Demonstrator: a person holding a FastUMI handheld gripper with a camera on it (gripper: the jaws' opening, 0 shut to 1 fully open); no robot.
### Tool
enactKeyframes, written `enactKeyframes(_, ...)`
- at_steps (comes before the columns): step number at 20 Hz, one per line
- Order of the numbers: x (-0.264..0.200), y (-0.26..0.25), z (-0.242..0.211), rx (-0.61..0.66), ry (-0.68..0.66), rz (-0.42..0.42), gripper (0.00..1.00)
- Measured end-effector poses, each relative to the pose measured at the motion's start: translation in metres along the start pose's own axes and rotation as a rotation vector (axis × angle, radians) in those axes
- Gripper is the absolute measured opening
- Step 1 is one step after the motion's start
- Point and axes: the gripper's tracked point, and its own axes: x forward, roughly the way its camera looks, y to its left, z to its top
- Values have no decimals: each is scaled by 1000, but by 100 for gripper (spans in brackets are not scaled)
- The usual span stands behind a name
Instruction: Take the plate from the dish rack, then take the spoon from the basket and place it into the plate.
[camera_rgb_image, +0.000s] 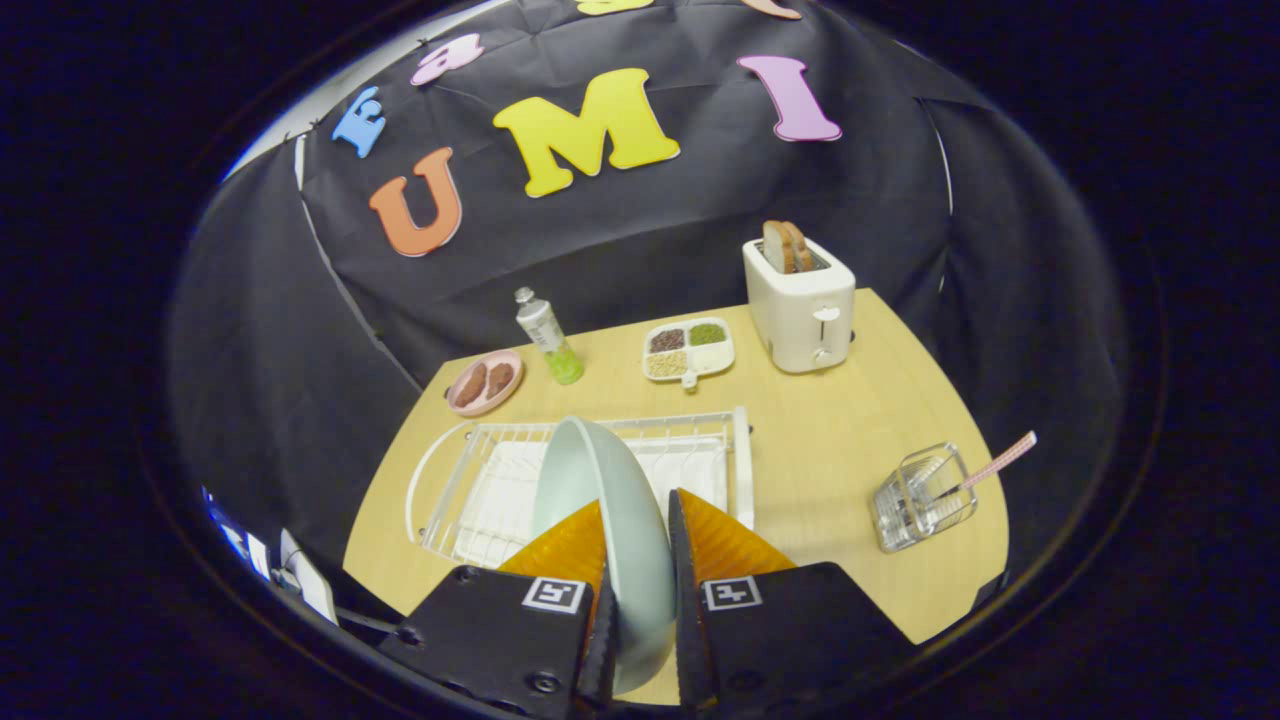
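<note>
Above the dish rack (590, 470), near table (830, 460) edge: plate (600, 500) clamped between the jaws.
Next: setting plate down, then fetching spoon (995, 463) from basket (920, 500).

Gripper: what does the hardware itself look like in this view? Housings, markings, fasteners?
The gripper has two wedge-shaped fingers tapering forward from two black, boxy carriages. Each carriage carries a small square black-and-white fiducial tag on top, and round screw heads show along the near edges. No cables can be made out on it.

Gripper-mounted fisheye, high above the table (820, 450), angled down, forward.
</note>
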Motion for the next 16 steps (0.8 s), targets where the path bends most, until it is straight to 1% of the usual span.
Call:
enactKeyframes(3,-5,10,-46,14,10,85,30)
enactKeyframes(5,-9,12,-72,20,-15,115,30)
enactKeyframes(7,-8,4,-95,12,-61,108,29)
enactKeyframes(9,-5,-3,-119,37,-79,102,29)
enactKeyframes(12,2,-14,-143,137,-90,117,29)
enactKeyframes(14,11,-27,-155,204,-85,99,29)
enactKeyframes(16,18,-33,-165,230,-79,84,29)
